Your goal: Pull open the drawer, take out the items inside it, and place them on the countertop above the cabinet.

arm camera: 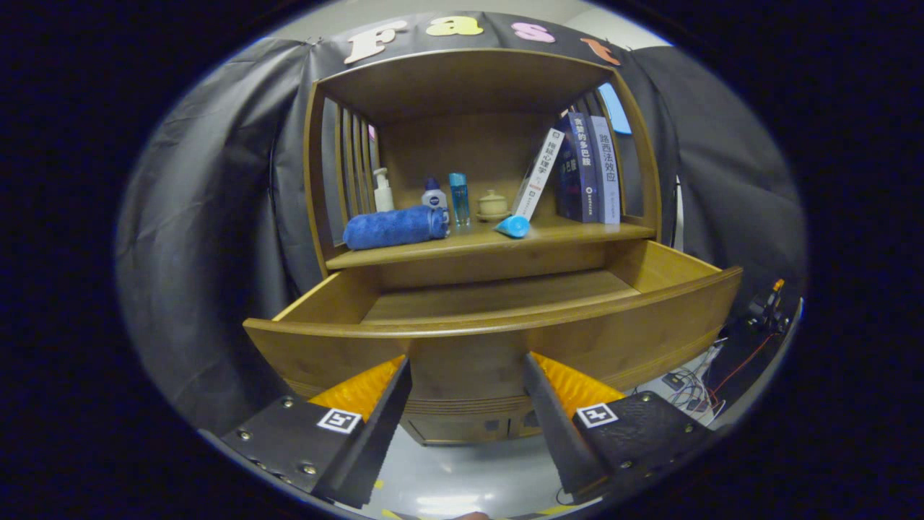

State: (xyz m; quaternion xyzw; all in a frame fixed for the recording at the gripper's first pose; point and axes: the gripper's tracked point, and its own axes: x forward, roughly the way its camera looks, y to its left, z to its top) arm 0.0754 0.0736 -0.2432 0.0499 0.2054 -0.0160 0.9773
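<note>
Black cloth is hung behind and beside a wooden cabinet (476,238) in the gripper view. Its drawer (498,325) is seen pulled out toward the camera, and the visible part of its floor is bare. On the countertop (491,242) above the drawer, a rolled blue towel (393,226) is laid at the left. Behind the towel a pump bottle (382,191) is stood, with a small white bottle (434,196) and a clear blue bottle (459,198) beside it. A small lidded pot (493,204) is set further right. A light blue item (513,227) is laid at the shelf edge, just below a leaning white book (538,173). Two darker books (588,170) are stood upright at the right. The gripper (468,386) is held released, fingers spread wide in front of the drawer face, nothing gripped between them.
</note>
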